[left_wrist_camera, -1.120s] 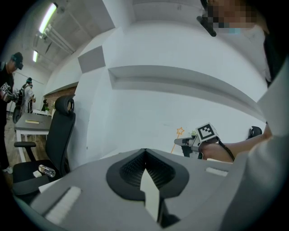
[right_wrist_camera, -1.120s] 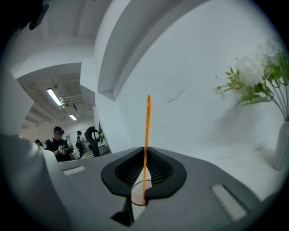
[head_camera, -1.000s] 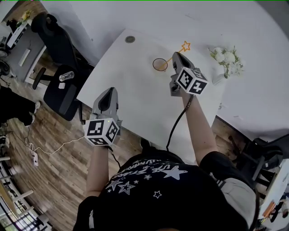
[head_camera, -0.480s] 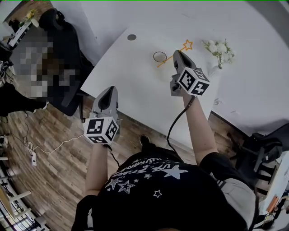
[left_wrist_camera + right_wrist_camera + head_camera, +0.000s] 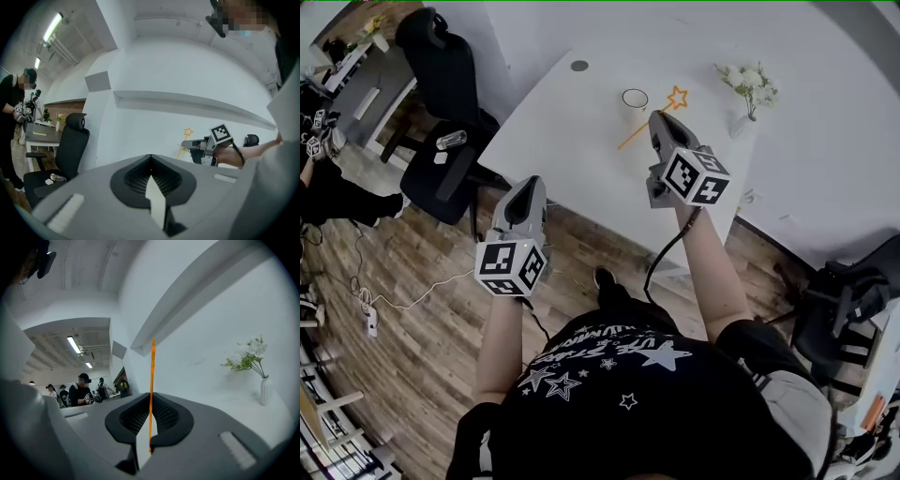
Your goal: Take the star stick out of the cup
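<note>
A black office chair (image 5: 441, 84) stands off to the left of the left gripper (image 5: 529, 186), beyond the edge of the white bench (image 5: 572, 141). The left gripper hangs over the near edge of the bench, well apart from the cup and the stick. Its own view shows the left gripper (image 5: 150, 158) clenched, jaws pressed together with nothing between them.

Ahead of the right gripper (image 5: 657, 118), slightly to its left, the empty cup (image 5: 635, 98) stands upright on the bench. The right gripper is grasping the star stick (image 5: 630, 139), an orange rod that crosses its tip at a slant. The tail reaches out to the gripper's left over the bench, and the star rises just past its right side. The stick is clear of the cup and does not touch it. In the right gripper view the jaws pinch the star stick (image 5: 152, 376), which runs straight up from the right gripper (image 5: 150, 404). Further right of it stands a small vase of white flowers (image 5: 748, 84).
</note>
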`<state>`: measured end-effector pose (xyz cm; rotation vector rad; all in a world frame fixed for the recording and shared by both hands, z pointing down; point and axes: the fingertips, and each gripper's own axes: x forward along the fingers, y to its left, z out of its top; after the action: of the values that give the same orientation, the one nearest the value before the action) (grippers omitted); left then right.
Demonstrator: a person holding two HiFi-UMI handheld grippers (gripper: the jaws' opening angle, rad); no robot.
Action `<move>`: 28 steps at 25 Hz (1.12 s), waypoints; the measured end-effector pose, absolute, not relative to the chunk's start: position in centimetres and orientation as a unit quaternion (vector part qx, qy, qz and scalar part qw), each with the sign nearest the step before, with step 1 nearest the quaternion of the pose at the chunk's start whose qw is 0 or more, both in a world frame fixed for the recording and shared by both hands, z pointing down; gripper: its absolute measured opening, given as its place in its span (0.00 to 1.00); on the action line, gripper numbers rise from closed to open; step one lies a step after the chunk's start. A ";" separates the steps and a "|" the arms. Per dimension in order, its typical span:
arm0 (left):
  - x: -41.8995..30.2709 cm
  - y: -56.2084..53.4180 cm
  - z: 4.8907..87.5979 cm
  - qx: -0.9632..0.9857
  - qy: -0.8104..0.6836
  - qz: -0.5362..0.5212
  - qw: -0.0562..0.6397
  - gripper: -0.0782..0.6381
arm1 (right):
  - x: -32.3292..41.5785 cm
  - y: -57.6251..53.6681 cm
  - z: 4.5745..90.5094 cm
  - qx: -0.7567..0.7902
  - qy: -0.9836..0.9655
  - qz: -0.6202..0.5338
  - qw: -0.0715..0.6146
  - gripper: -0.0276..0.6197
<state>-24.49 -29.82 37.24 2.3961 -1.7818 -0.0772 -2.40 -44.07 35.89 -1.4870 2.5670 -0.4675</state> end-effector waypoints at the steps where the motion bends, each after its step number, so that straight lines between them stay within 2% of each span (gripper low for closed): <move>1: -24.6 -29.0 37.3 0.800 -0.595 -0.026 0.078 0.11 | -2.8 -43.1 36.0 -0.490 0.855 -0.156 0.066 0.09; 10: -25.0 -22.4 37.8 0.798 -0.597 -0.030 0.078 0.11 | -4.5 -35.1 37.5 -0.467 0.868 -0.161 0.046 0.09; 28: -22.5 -10.1 40.1 0.789 -0.605 -0.033 0.102 0.11 | -3.3 -21.8 41.4 -0.439 0.879 -0.187 0.009 0.09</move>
<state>-22.51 -10.09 40.13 2.3282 -1.7876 -0.0970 -3.31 -21.82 41.37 -1.3726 2.7450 -0.5827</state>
